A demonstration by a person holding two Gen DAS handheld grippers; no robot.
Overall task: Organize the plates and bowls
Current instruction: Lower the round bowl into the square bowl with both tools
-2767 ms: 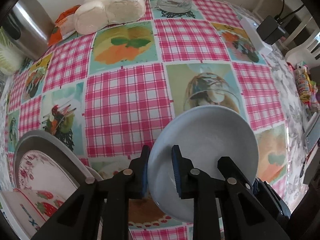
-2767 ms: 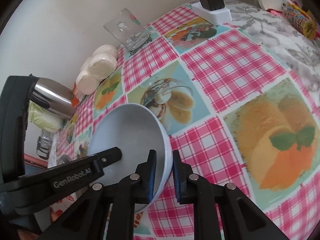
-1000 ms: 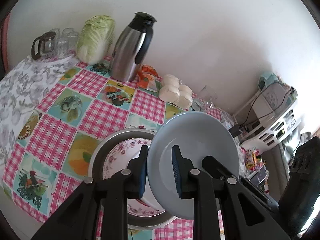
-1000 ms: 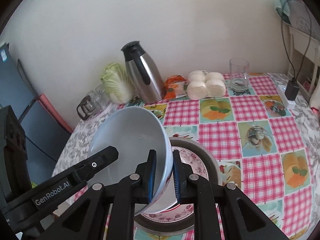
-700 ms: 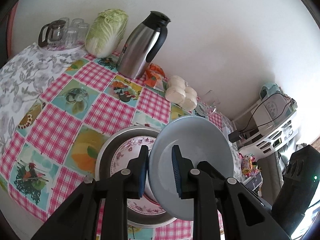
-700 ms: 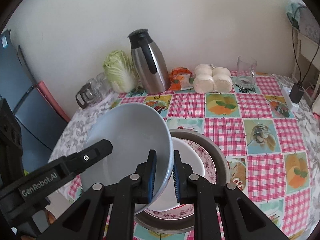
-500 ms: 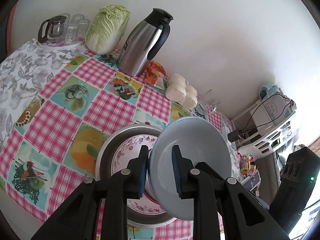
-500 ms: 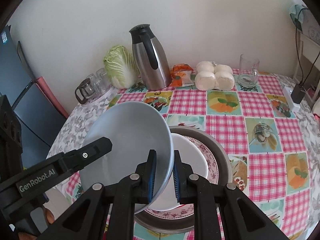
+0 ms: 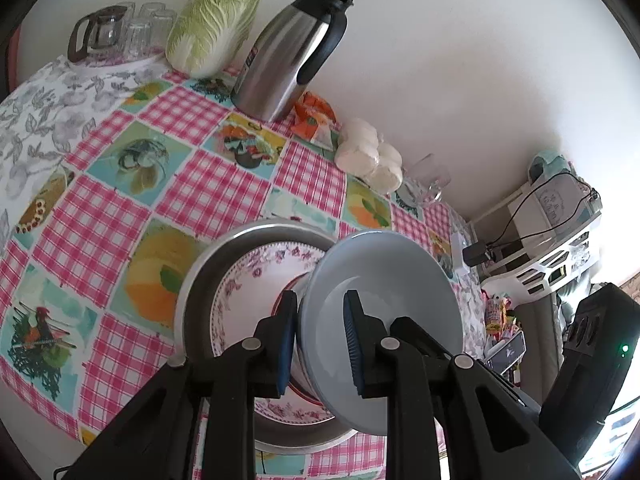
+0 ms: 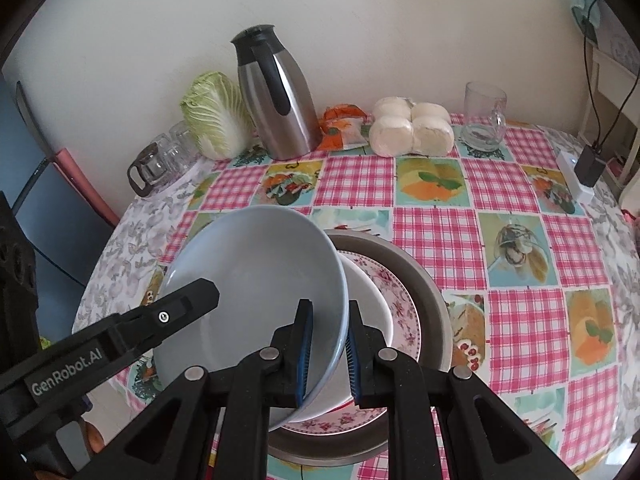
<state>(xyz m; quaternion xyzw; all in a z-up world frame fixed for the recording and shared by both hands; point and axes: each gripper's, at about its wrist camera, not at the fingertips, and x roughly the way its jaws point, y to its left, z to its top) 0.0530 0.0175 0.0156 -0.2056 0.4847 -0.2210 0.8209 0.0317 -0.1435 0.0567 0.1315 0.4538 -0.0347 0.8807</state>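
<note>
A pale blue bowl (image 9: 384,312) (image 10: 256,264) hangs tilted just above a stack on the checked tablecloth. My left gripper (image 9: 319,300) is shut on one side of its rim. My right gripper (image 10: 327,308) is shut on the opposite side. The stack is a grey metal plate (image 9: 208,264) (image 10: 424,280), a floral plate (image 9: 248,276) (image 10: 400,292) and a white bowl (image 10: 368,304). The blue bowl hides the stack's left part in the right wrist view. One finger of the left gripper (image 10: 192,300) shows inside the bowl there.
Along the wall stand a steel thermos jug (image 10: 276,100), a cabbage (image 10: 216,120), wrapped white buns (image 10: 408,128), a glass mug (image 10: 484,120) and a glass pot with cups (image 10: 156,164). A power strip with a charger (image 10: 580,176) lies at the table's right edge.
Both grippers carried the blue bowl from the table's right part to above the stack. Over the last second they sank with it toward the white bowl.
</note>
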